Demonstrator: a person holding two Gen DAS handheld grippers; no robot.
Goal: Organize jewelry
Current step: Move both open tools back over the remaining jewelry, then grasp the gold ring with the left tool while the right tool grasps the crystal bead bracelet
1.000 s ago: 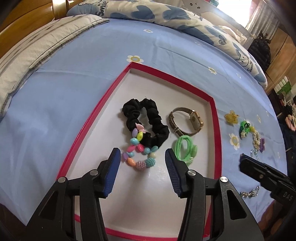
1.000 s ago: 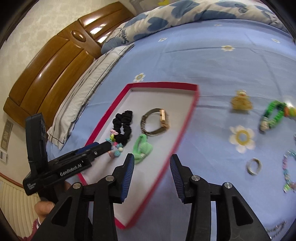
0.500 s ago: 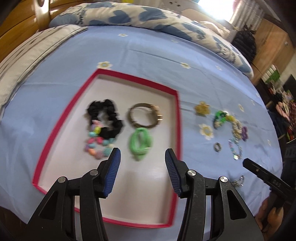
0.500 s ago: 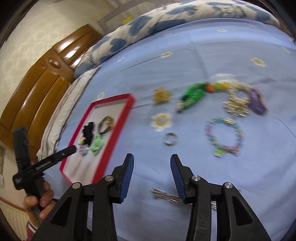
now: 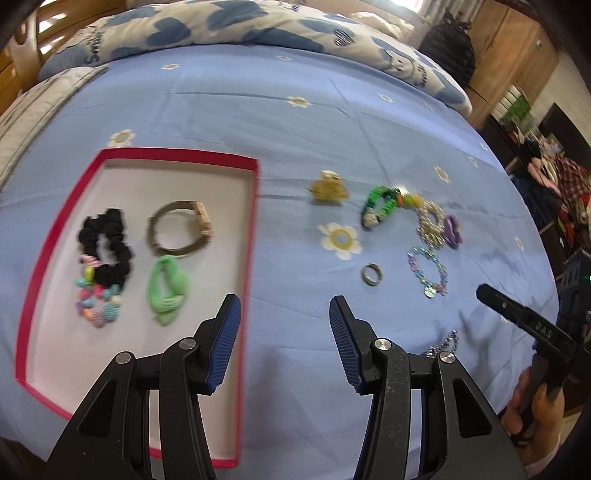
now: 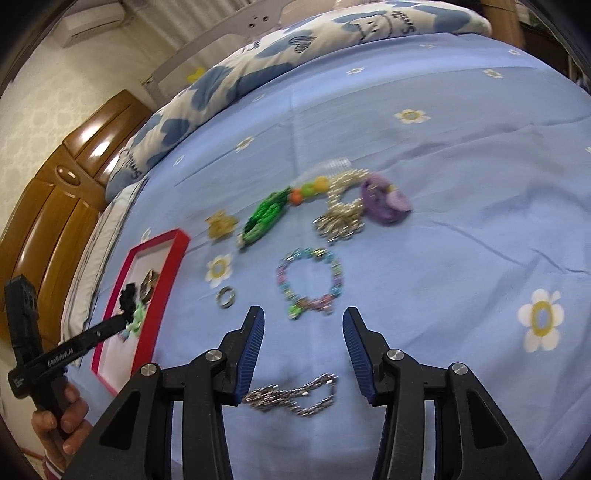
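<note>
A red-rimmed white tray [image 5: 255,229] lies on the blue bedsheet and holds a black scrunchie [image 5: 107,243], a gold watch [image 5: 181,229], a green hair tie [image 5: 168,290] and a pastel bead bracelet [image 5: 98,299]. Right of it lie a gold clip [image 5: 328,190], a green bracelet [image 5: 380,206], a ring [image 5: 371,274], a pastel chain bracelet [image 6: 310,280], a pearl piece [image 6: 343,210], a purple piece [image 6: 386,201] and a silver chain [image 6: 295,395]. My left gripper [image 5: 284,343] is open over the tray's right rim. My right gripper [image 6: 301,354] is open just above the silver chain.
A quilt with blue hearts [image 5: 221,26] is piled along the far side of the bed. A wooden headboard [image 6: 55,206] stands at the left. The bed's near edge lies just below both grippers. Dark furniture and clutter [image 5: 546,166] stand beyond the bed's right side.
Both grippers have swung to the right, away from the tray toward the loose jewelry. The right gripper now hovers over the silver chain. Both stay open and empty.
</note>
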